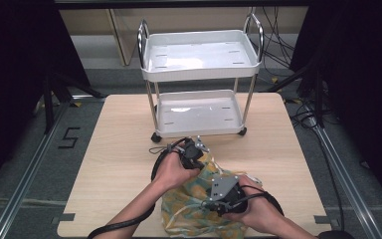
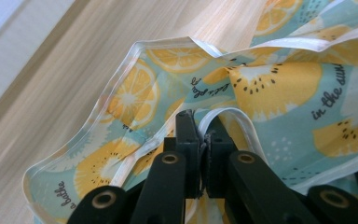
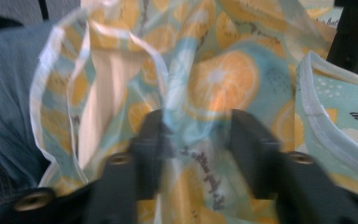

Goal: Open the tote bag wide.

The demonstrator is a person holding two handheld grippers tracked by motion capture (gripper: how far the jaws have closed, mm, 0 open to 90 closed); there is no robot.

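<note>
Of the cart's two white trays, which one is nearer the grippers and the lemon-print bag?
The lower tray: its front rim sits just beyond the left gripper and the bag. The upper tray stands higher and farther back.

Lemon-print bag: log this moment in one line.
bag: near table edge | left gripper: shut on bag's white trim | right gripper: fingers apart around fabric, blurred | cart: behind

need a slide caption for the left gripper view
Left gripper shut on the white-trimmed edge of a lemon-print bag lying on the wooden table.
</note>
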